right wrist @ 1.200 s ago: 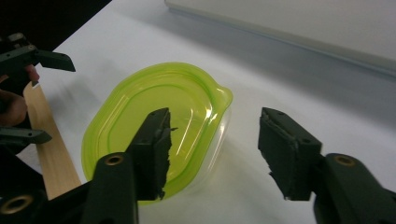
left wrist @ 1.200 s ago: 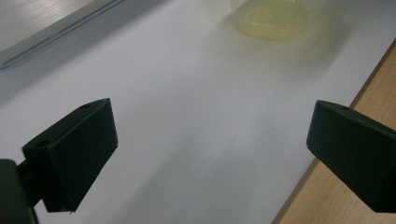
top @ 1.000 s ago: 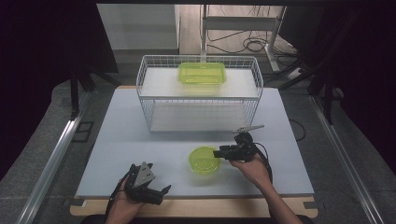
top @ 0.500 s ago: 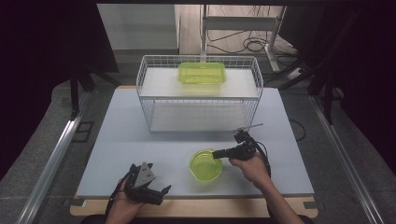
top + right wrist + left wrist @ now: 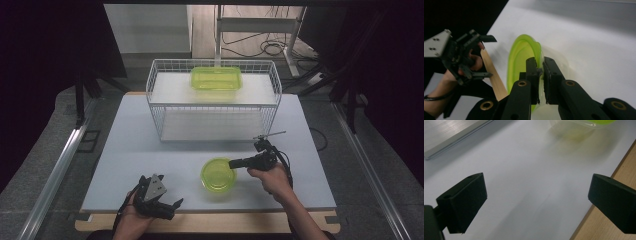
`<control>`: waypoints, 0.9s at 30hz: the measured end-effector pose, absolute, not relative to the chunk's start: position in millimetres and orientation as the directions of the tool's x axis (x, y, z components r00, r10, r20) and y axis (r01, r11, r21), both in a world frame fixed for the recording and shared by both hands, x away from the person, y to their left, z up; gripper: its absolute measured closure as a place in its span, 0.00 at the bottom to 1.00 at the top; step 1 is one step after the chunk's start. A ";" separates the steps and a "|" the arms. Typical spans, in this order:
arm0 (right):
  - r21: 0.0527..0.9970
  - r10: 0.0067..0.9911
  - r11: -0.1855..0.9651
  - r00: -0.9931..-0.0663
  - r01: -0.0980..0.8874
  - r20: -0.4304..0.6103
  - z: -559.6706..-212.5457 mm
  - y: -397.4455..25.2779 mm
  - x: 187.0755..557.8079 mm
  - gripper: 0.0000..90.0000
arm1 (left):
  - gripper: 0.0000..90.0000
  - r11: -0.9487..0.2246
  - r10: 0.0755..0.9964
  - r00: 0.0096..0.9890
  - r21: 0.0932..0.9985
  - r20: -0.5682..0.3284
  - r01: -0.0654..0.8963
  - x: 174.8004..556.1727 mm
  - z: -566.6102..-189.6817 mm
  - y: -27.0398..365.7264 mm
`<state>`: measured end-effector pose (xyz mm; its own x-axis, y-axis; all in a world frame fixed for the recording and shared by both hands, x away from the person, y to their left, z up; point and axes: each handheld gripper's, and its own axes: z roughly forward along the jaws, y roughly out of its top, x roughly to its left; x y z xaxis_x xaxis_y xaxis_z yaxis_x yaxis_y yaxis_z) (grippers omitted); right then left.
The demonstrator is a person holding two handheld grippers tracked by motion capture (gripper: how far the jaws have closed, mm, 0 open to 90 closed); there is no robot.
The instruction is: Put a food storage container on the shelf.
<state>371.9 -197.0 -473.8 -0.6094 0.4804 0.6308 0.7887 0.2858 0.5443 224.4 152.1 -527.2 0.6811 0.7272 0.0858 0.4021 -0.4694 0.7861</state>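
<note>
The right gripper (image 5: 540, 75) pinches the green bowl's (image 5: 218, 174) rim at lower centre; the left gripper (image 5: 159, 202) rests lower left, jaws spread wide.

A pale grey-white table (image 5: 150, 150) with a light wooden strip (image 5: 250, 224) along the near edge carries 2 things directly. A white wire rack (image 5: 214, 102) stands toward the far side, roughly centred; on its upper shelf rests 1 rectangular yellow-green container (image 5: 216, 78). Near the front edge, right of centre, sits 1 round yellow-green bowl (image 5: 218, 174), well apart from the rack. In the left gripper view the bowl's (image 5: 584, 125) base meets the bare tabletop (image 5: 524, 182)
</note>
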 end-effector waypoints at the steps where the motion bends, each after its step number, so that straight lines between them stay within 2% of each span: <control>1: 0.545 0.481 0.283 -0.608 0.790 0.632 -473.3 -197.6 372.1 0.93 | 0.03 -0.470 0.727 0.682 0.786 0.086 0.402 224.4 -527.2 152.1; 7: 0.545 0.486 0.273 -0.603 0.793 0.633 -475.1 -200.1 374.8 0.93 | 0.03 -0.474 0.725 0.683 0.784 0.088 0.401 224.4 -527.5 151.5; 14: 0.566 0.641 0.294 -0.598 0.770 0.481 -485.8 -201.1 384.2 0.82 | 0.03 -0.480 0.722 0.686 0.780 0.092 0.401 224.5 -528.1 150.8; 27: 0.538 0.633 0.242 -0.552 0.807 0.543 -488.9 -210.3 387.7 0.69 | 0.03 -0.494 0.717 0.690 0.773 0.103 0.397 224.2 -528.6 149.3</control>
<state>387.7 -210.3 -488.9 -0.5519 0.6331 0.5428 0.8073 0.2422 0.5382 224.2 149.3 -528.6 0.6898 0.7166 0.1031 0.3974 -0.4938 0.7735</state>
